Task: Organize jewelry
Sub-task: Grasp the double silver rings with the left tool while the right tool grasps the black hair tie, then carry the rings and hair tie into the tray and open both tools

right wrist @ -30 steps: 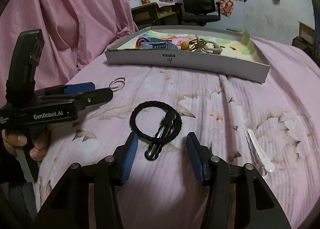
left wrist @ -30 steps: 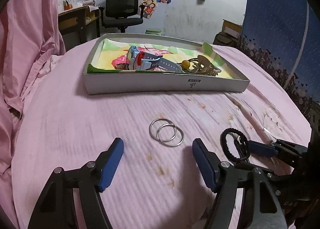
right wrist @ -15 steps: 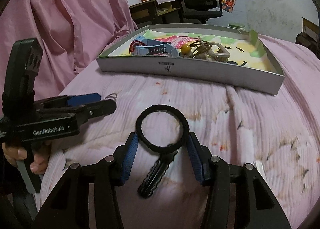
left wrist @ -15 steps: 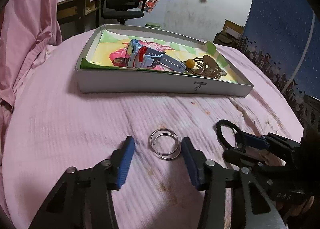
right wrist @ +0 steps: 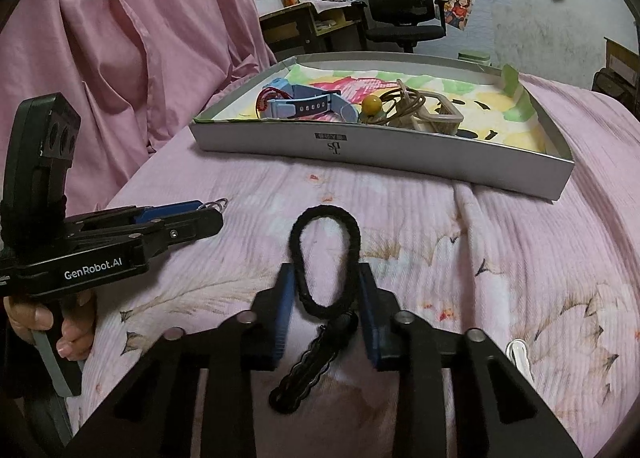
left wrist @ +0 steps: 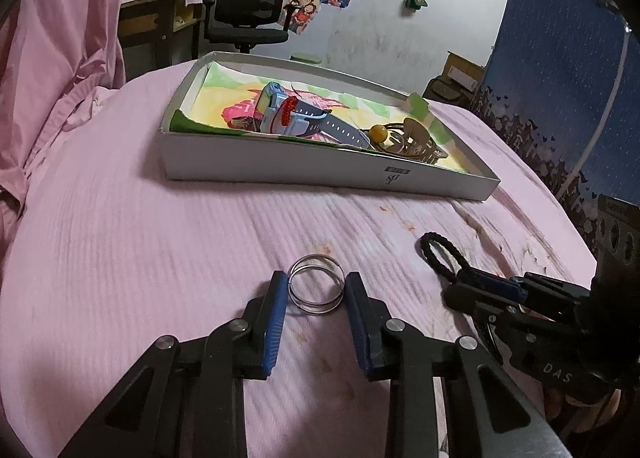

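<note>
The room has a pale wall with posters, a black office chair (left wrist: 250,10) and a wooden desk (right wrist: 304,24) at the back, and a pink curtain (right wrist: 120,38) on the left side. In front is a bed with a pink sheet (left wrist: 140,238), a little stained and wrinkled. On the sheet stands a shallow white box (left wrist: 320,174) with a colourful paper lining. Inside it lie already a blue watch (left wrist: 304,122), a brown hair claw (left wrist: 420,142) and a small yellow bead (left wrist: 379,133).

I judge that the step in hand is the pick-up: both tools are taking one item each from the sheet, to bring it into the box.

The left gripper (left wrist: 316,294) stands low over the sheet. Its blue pads are on each side of two silver rings (left wrist: 316,290), touching them or nearly so; the jaws are narrowed around them but I cannot tell if the grip is firm. The rings are thin metal hoops that overlap each other, lying flat, in front of the box and well apart from it.

The right gripper (right wrist: 326,298) has squeezed a black hair tie (right wrist: 326,258) into a long oval between its pads, so it has hold of it. A black wavy hair clip (right wrist: 308,362) lies under the tie, between the fingers. A white clip (right wrist: 520,354) rests near the right finger.

The next move calls for a careful lift, because thin rings can slip from flat pads, and then a carry forward over the near wall of the box.
</note>
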Motion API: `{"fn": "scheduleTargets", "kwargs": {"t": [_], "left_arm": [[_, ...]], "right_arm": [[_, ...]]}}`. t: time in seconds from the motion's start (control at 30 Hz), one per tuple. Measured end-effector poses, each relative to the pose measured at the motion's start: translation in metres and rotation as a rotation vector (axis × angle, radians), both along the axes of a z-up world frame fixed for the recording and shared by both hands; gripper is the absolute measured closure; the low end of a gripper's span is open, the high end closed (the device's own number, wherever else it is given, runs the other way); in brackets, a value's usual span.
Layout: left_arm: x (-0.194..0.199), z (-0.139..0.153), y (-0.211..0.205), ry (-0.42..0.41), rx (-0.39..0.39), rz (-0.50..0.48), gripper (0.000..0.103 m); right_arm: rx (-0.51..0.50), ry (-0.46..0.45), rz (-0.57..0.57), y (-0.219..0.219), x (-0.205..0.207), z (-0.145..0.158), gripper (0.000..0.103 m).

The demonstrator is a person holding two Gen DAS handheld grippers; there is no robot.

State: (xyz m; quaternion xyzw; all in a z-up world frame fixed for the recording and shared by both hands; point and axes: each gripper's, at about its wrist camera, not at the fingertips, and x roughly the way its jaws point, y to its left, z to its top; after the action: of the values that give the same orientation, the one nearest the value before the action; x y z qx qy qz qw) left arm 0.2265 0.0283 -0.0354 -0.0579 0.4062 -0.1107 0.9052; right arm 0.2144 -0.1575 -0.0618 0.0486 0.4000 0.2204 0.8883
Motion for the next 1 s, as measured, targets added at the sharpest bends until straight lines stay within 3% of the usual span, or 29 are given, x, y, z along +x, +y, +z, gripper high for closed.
{"fn": "scheduleTargets", "kwargs": {"t": [0.3, 0.7, 1.0], "left_arm": [[-0.007, 0.001, -0.002, -0.029, 0.008, 0.007, 0.075], [-0.015, 0.004, 0.0, -0.052, -0.02, 0.014, 0.075], [-0.039, 0.033, 0.002, -0.22, -0.018, 0.058, 0.075]], "right_arm": [[0.015, -0.036, -0.018, -0.004, -0.007, 0.0, 0.09], [0.056, -0.124, -0.047, -0.014, -0.018, 0.008, 0.091], [0.057, -0.212, -0.052, -0.015, -0.031, 0.019, 0.091]]}}
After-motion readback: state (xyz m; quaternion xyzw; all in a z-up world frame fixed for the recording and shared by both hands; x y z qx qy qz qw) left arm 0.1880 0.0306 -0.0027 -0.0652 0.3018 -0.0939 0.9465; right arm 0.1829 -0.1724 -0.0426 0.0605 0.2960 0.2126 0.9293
